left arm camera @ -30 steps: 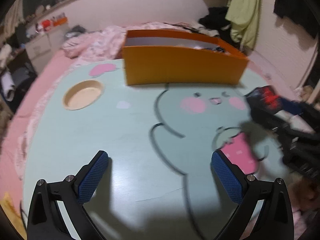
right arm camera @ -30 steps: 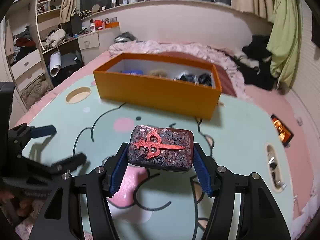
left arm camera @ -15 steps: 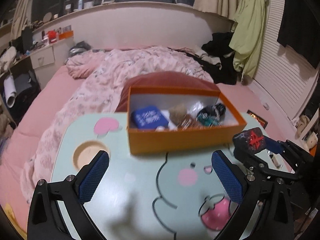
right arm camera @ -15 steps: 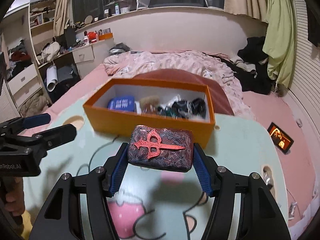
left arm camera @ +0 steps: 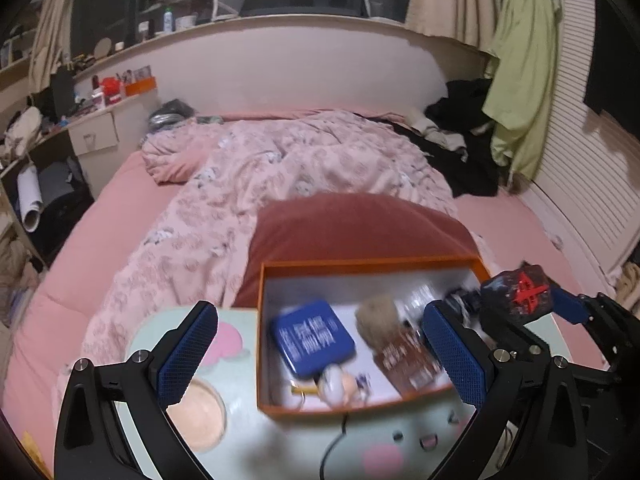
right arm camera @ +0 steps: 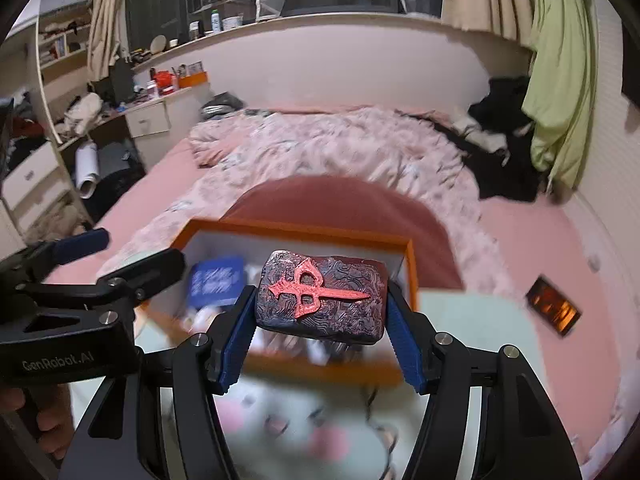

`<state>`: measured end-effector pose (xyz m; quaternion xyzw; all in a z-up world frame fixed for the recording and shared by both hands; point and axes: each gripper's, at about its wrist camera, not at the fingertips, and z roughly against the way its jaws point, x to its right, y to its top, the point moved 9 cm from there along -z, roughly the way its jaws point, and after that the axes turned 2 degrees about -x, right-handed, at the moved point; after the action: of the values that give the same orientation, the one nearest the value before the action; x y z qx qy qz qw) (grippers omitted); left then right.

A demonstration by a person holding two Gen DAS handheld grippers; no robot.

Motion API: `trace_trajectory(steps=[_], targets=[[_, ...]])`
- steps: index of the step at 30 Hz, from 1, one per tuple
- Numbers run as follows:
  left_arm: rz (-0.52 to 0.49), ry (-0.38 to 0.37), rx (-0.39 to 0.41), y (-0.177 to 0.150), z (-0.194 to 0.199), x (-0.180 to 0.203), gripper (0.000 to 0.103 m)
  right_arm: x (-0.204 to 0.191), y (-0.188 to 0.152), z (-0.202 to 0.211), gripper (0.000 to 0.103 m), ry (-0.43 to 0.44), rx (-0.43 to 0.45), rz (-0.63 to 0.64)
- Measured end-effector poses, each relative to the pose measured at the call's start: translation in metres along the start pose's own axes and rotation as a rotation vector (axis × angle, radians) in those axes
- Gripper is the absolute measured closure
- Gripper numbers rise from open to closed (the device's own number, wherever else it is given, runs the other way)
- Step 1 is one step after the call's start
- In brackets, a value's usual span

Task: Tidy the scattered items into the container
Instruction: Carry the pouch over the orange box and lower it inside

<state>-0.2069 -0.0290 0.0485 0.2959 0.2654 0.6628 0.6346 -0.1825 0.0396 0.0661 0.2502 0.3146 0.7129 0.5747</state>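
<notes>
Both views motion-blurred low down, so box contents and bench print are soft. Right gripper (right arm camera: 320,320) fingers are clamped on a dark marbled block (right arm camera: 322,298) with a raised red dagger-like emblem on top; blue pads press both short ends, block held level above the near wall of the orange box (right arm camera: 410,276). Block hides the middle of the box in the right wrist view; only a smeared blue item shows to its left. Left wrist view sees more of the interior: blue tin (left arm camera: 312,338) with white lettering, unreadable from blur; a tan fuzzy lump (left arm camera: 376,316); a brown packet (left arm camera: 408,360) with pale print, also unreadable; small pale bits near the front wall I can't identify. Box right end is cut off behind the left gripper's right finger and the other gripper. Left gripper (left arm camera: 320,354) fingers spread wide, nothing between them, hovering over the bench (left arm camera: 248,432) edge and box. Bench is pale green with a cartoon face, mostly covered by the gripper frames; round wooden recess (left arm camera: 200,416) half hidden behind the left finger. Only legible writing: "GenRobot.AI" on the left gripper body in the right wrist view. A hand (right arm camera: 48,420) is partly visible under it, cropped at frame edge. Glowing rectangle (right arm camera: 554,311) on the pink bed (right arm camera: 520,248); can't tell what it is.
</notes>
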Motion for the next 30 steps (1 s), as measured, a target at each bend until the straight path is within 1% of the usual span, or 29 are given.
trace_trajectory(steps=[3,7,13,22,30], targets=[[0.004,0.009,-0.016,0.005,-0.014,-0.001,0.000,0.006,0.008,-0.013,0.040,-0.014,-0.012,-0.004],[0.005,0.015,-0.050,0.004,-0.032,-0.004,0.000,0.011,0.008,-0.032,0.040,-0.015,-0.058,-0.008],[0.008,0.019,-0.068,0.004,-0.046,-0.002,0.000,0.016,0.008,-0.048,0.040,-0.021,-0.086,-0.016],[0.005,0.019,-0.073,0.004,-0.049,-0.003,0.000,0.020,0.007,-0.054,0.040,-0.024,-0.102,-0.028],[0.003,0.019,-0.071,0.004,-0.049,-0.003,0.000,0.018,0.009,-0.050,0.040,-0.038,-0.095,-0.029]])
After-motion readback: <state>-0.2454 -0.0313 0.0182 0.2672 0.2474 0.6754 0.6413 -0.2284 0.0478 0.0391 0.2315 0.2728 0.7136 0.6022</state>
